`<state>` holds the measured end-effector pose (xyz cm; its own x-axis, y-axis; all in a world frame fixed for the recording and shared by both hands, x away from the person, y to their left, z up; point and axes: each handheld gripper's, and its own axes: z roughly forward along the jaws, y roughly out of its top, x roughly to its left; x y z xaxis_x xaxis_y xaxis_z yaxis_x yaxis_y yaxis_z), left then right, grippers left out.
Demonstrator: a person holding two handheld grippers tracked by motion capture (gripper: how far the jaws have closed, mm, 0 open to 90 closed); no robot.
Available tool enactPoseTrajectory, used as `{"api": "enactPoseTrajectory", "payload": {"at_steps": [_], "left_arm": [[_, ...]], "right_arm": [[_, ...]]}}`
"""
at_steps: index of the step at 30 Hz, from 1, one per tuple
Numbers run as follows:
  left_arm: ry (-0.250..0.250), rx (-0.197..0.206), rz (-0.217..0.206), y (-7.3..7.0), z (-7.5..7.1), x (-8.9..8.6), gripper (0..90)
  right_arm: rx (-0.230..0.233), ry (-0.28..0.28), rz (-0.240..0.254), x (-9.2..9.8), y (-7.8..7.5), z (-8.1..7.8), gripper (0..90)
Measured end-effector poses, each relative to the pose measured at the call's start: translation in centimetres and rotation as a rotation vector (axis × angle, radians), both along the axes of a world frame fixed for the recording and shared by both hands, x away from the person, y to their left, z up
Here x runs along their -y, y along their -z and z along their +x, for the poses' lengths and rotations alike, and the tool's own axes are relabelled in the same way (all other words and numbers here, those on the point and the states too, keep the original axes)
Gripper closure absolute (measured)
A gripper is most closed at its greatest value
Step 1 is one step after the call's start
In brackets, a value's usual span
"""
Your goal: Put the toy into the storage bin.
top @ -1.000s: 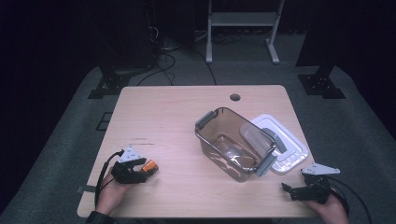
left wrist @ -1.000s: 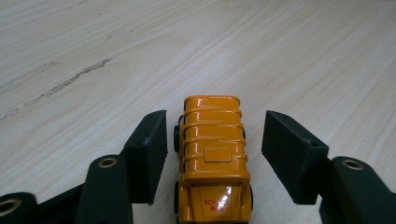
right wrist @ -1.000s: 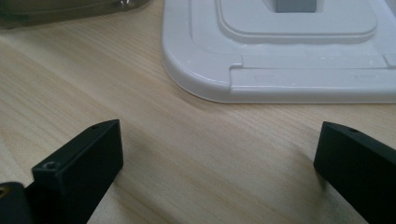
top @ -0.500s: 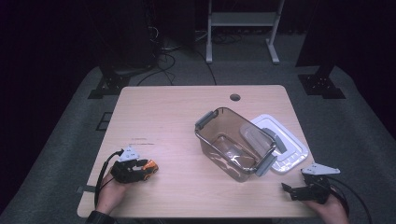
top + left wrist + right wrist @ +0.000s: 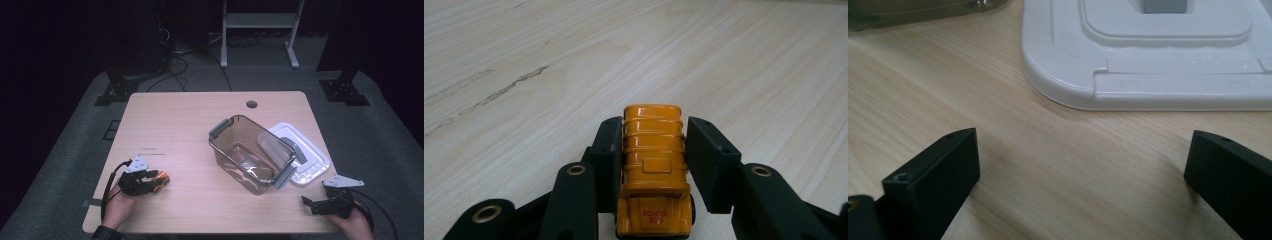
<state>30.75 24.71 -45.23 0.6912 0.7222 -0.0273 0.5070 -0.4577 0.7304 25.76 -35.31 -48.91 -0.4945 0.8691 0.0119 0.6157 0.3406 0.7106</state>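
A small orange toy school bus (image 5: 162,179) stands on the wooden table (image 5: 190,125) near its front left corner. My left gripper (image 5: 154,181) lies low on the table with the bus (image 5: 654,165) between its jaws; they have just been closing and both pads now press on the bus's sides. In the left gripper view my left gripper (image 5: 654,125) holds the bus with its rear towards the camera. My right gripper (image 5: 307,204) rests at the front right, open, with bare table between its fingers. Seen along its own jaws, the right gripper (image 5: 1085,145) faces a white lid.
A clear brownish container (image 5: 235,120) with grey latches stands open right of the table's middle. Its white lid (image 5: 312,162) lies flat beside it, just beyond the right gripper; the lid (image 5: 1148,60) and the container's corner (image 5: 923,10) show there. A round cable hole (image 5: 251,104) sits at the back.
The left gripper's jaws have closed in on the toy bus. Neither hand has shifted, and the right gripper stays open.
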Motion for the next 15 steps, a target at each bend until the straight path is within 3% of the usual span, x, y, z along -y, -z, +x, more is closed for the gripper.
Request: {"api": "enactPoseTrajectory", "payload": {"at_steps": [15], "left_arm": [[-0.012, 0.01, -0.012, -0.65, -0.16, 0.03, 59.1]], "right_arm": [[0.0, 0.0, 0.0, 0.0, 0.0, 0.0, 0.3]]}}
